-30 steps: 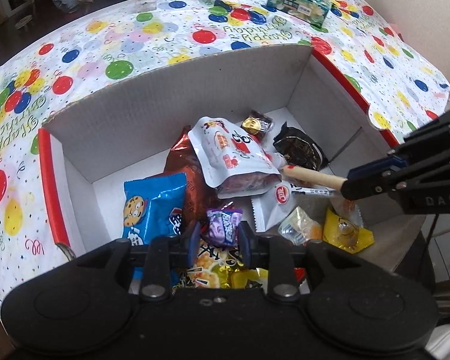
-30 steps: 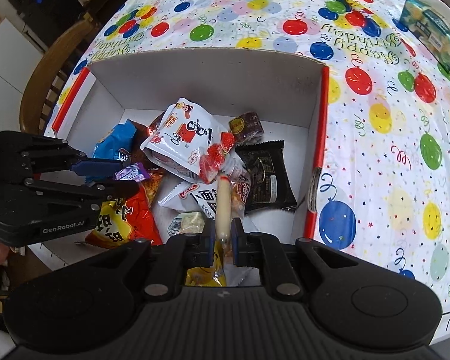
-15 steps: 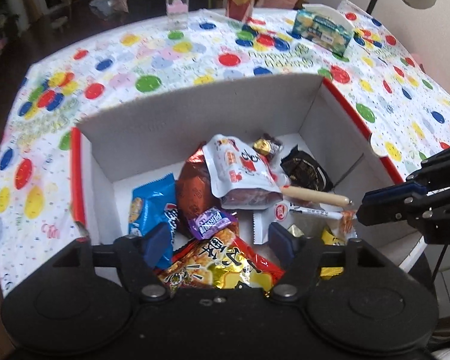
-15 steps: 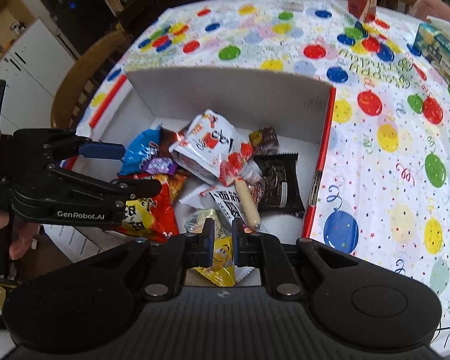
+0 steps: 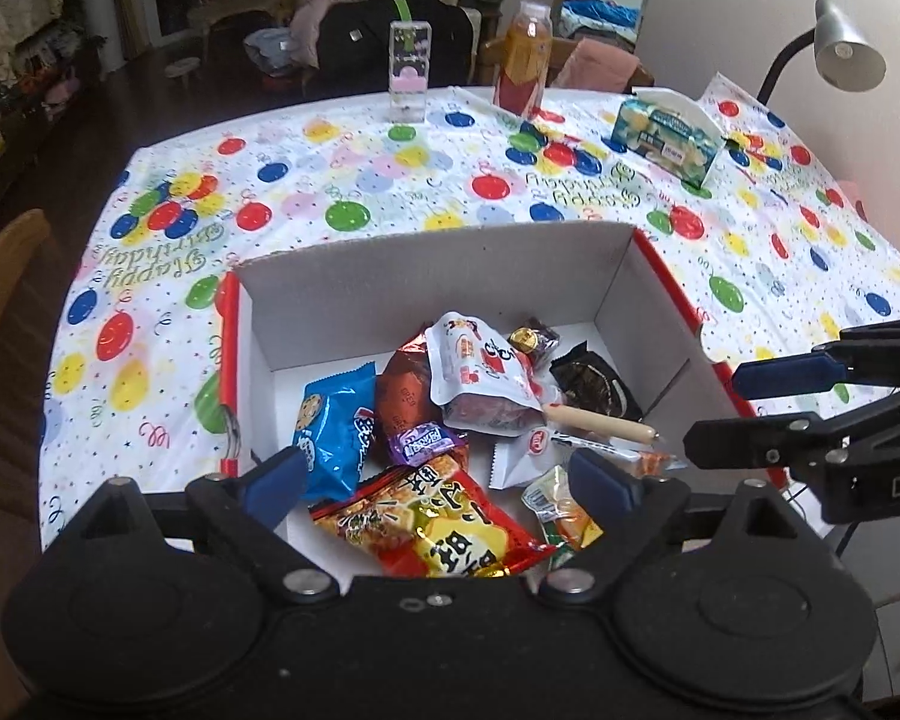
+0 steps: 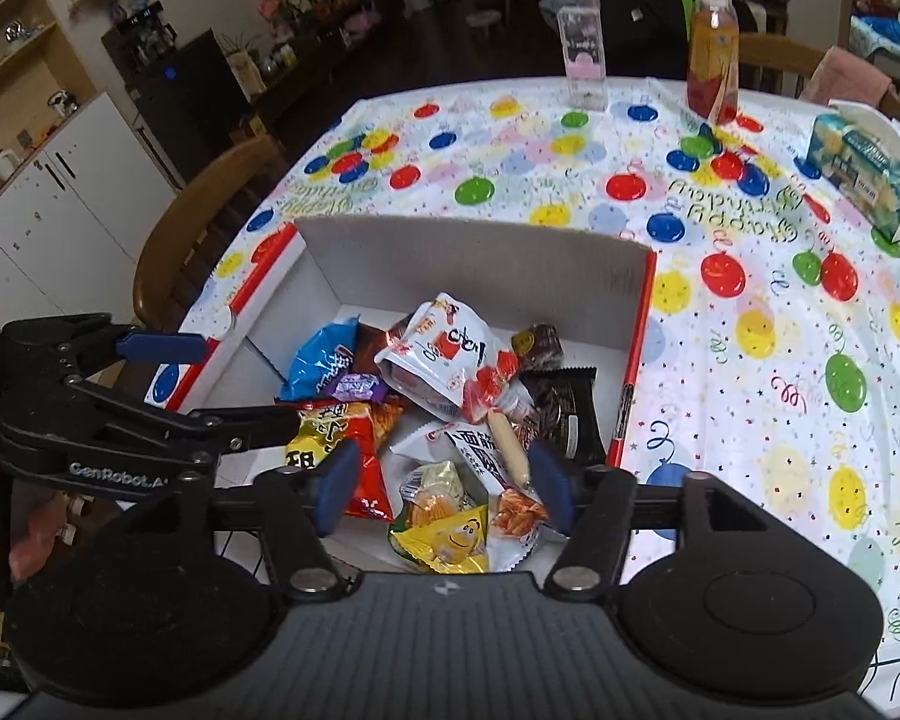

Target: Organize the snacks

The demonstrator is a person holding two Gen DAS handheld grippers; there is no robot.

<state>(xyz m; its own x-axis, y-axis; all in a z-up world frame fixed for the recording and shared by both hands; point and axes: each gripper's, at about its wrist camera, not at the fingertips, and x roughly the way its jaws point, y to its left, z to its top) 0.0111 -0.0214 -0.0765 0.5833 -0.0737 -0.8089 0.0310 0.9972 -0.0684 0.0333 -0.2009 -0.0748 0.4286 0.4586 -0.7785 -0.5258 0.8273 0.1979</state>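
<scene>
With every snack lying loose in the white cardboard box, the step in hand looks like a release and retreat: both grippers hang above the box's near edge with nothing between their fingers. The purple candy lies on the heap between the blue cookie pack and the red-and-yellow chip bag, and the sausage stick rests across the white sachets beside the white pouch. The left gripper has its fingers spread wide, and the right gripper is likewise spread wide and empty. To finish well, each hand would probably do best to lift straight up so a fingertip does not snag a wrapper and drag it over the low front wall. Should another piece need tidying, the person would want to pinch it by a crimped end, since the foil packs likely slip. Obstacles are close: the two grippers are near each other over the box, and the box walls hem in any sideways sweep. Farther out on the balloon-print tabletop stand a clear case, a juice bottle and a tissue box, all well apart from the box, with a desk lamp at the far right edge.
</scene>
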